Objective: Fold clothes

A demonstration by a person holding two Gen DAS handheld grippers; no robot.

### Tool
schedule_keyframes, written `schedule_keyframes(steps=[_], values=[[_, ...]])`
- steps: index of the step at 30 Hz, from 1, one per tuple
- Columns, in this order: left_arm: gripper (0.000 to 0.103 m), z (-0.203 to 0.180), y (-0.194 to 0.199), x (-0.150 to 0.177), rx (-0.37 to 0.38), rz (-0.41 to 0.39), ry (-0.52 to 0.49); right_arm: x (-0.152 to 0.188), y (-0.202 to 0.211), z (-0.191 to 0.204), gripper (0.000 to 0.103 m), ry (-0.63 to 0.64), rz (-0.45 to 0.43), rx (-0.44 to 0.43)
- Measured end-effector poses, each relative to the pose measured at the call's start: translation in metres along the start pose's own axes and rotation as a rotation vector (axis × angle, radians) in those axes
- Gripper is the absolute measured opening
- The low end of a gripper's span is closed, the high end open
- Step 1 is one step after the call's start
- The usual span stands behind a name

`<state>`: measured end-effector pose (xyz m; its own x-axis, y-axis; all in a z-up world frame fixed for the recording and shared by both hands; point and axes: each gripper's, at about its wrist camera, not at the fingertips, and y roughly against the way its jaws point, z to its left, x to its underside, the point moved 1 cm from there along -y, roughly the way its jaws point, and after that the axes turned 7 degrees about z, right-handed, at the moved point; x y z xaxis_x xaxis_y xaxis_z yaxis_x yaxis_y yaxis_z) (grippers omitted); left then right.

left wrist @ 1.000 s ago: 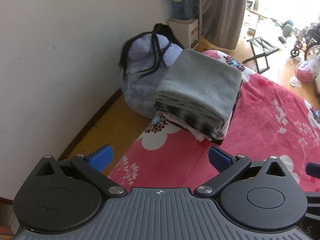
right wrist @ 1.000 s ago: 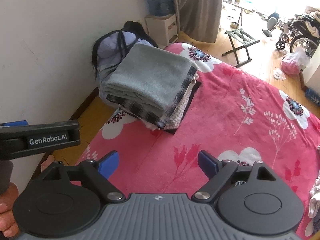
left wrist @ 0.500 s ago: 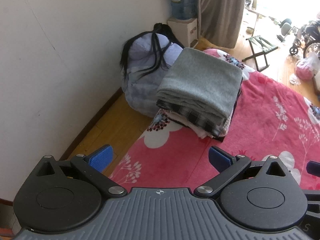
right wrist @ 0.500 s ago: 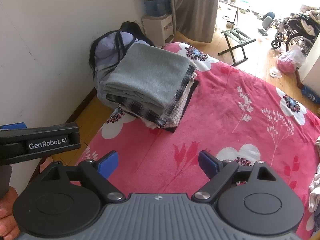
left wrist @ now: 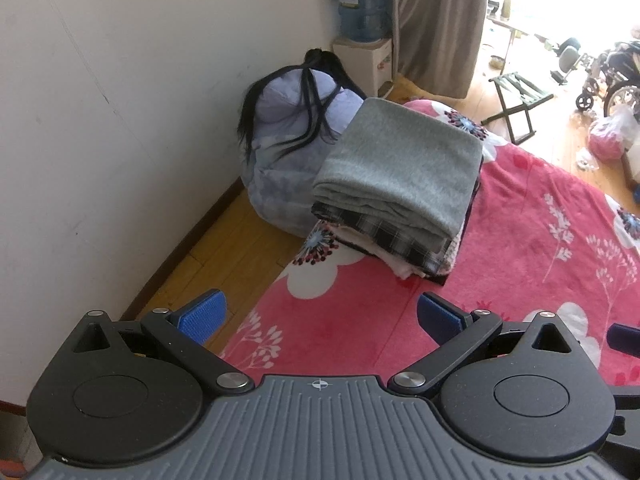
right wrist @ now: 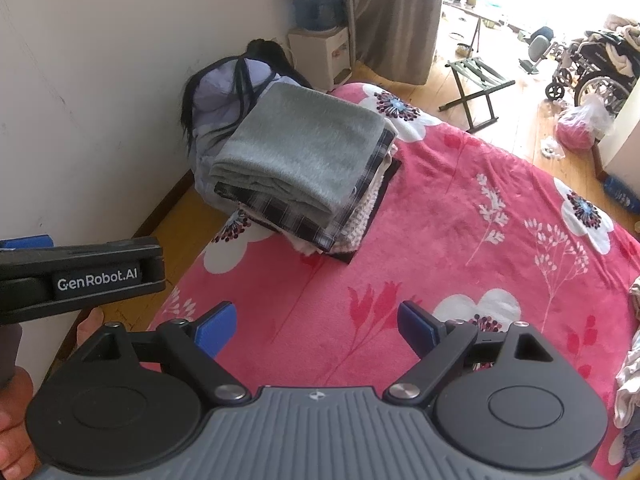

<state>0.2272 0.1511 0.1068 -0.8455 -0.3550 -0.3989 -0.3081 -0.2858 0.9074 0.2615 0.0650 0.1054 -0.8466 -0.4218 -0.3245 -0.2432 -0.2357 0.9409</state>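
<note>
A stack of folded clothes (left wrist: 396, 184) (right wrist: 304, 160) rests at the far left corner of a pink flowered blanket (left wrist: 540, 240) (right wrist: 460, 232), with a grey garment on top and a plaid one under it. My left gripper (left wrist: 320, 314) hangs open well short of the stack, nothing between its blue pads. My right gripper (right wrist: 316, 322) is open too, empty, over the blanket. The left gripper's body (right wrist: 80, 276) shows at the left of the right wrist view. Pale loose clothing (right wrist: 630, 360) lies at the right edge.
A lavender bag (left wrist: 288, 160) with black straps leans on the white wall (left wrist: 100, 120) behind the stack. A water dispenser (left wrist: 360, 40), grey curtain (left wrist: 436, 24), folding stool (right wrist: 476, 88), wheelchair (right wrist: 592, 64) and pink plastic bag (right wrist: 576, 128) stand on the wood floor beyond.
Both grippers have drawn back and slightly up from the stack, which sits a little farther off. Both stay open and empty.
</note>
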Motion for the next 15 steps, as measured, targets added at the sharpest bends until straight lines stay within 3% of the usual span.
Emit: schedule_keyframes(steps=[15], values=[[0.103,-0.016,-0.006,-0.002,0.012,0.014,-0.020,-0.002,-0.007,-0.012,0.091,-0.007,0.022,0.006]])
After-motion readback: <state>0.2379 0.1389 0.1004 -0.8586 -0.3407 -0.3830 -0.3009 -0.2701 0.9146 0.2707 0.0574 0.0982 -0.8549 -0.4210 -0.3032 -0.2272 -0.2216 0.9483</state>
